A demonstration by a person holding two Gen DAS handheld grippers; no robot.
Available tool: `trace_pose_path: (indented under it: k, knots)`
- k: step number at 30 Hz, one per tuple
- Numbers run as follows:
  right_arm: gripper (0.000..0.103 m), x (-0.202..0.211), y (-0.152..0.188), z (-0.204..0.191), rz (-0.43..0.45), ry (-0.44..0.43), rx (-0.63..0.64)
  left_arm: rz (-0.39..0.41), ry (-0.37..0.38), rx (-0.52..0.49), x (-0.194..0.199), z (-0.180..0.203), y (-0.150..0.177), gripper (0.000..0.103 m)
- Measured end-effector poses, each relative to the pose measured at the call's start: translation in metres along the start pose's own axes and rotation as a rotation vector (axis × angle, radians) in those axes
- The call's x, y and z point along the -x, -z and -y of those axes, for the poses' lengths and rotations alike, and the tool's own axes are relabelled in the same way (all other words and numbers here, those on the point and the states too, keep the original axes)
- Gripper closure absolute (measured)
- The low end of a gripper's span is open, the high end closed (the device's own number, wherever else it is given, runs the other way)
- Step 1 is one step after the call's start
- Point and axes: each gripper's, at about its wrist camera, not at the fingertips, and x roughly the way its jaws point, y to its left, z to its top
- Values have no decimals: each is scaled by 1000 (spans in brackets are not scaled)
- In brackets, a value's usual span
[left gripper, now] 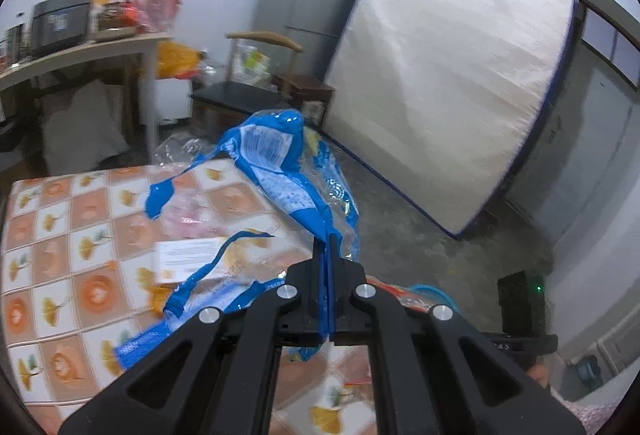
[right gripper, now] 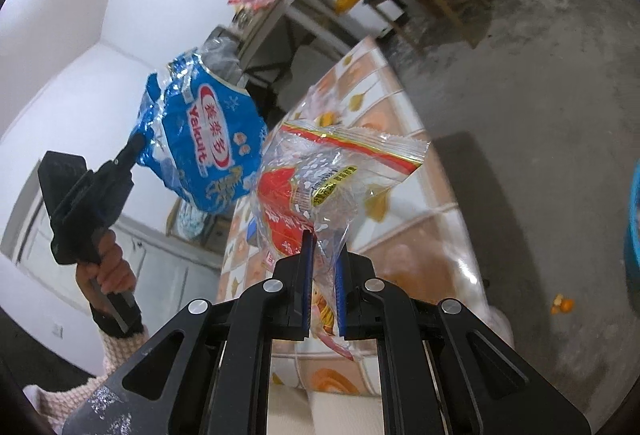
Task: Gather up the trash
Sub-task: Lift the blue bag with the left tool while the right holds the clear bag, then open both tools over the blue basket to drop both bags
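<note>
Above the tiled tabletop (left gripper: 60,235), the left claw (left gripper: 327,239) is clamped on a torn blue wrapper (left gripper: 280,163), held up in the air. The right claw (right gripper: 323,243) pinches a clear-and-red snack bag (right gripper: 320,175) between its pads, lifted just over the tabletop's edge.

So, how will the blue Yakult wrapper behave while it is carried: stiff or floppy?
Probably floppy: the blue wrapper is crumpled and torn strips dangle from it. Likely very light, since the left gripper holds it up by one thin edge. The glossy film may slip.
</note>
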Motion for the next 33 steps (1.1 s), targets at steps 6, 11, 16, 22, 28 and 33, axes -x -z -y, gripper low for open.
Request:
trace_pose_path:
  k: [6,11,16,22,28,33]
  knots:
    - [95,56,9,42,112,60,-90,-105,93,-62,-65,70,0,102]
    - [95,113,18,90,207,164,-190,-218,174,-103,-137,145,8,102]
    - [95,168,36,139,308,300,-303,-294,192,-199,-203,218,28,102]
    - [95,204,58,195,389,384,-451,-380,171,-342,-285,297,67,102]
    - [95,218,71,229,417,408,-550,-445,119,-415,-360,332,112,102]
    - [95,236,94,247,429,428,-608,-482,135,-398,-413,347,144,102]
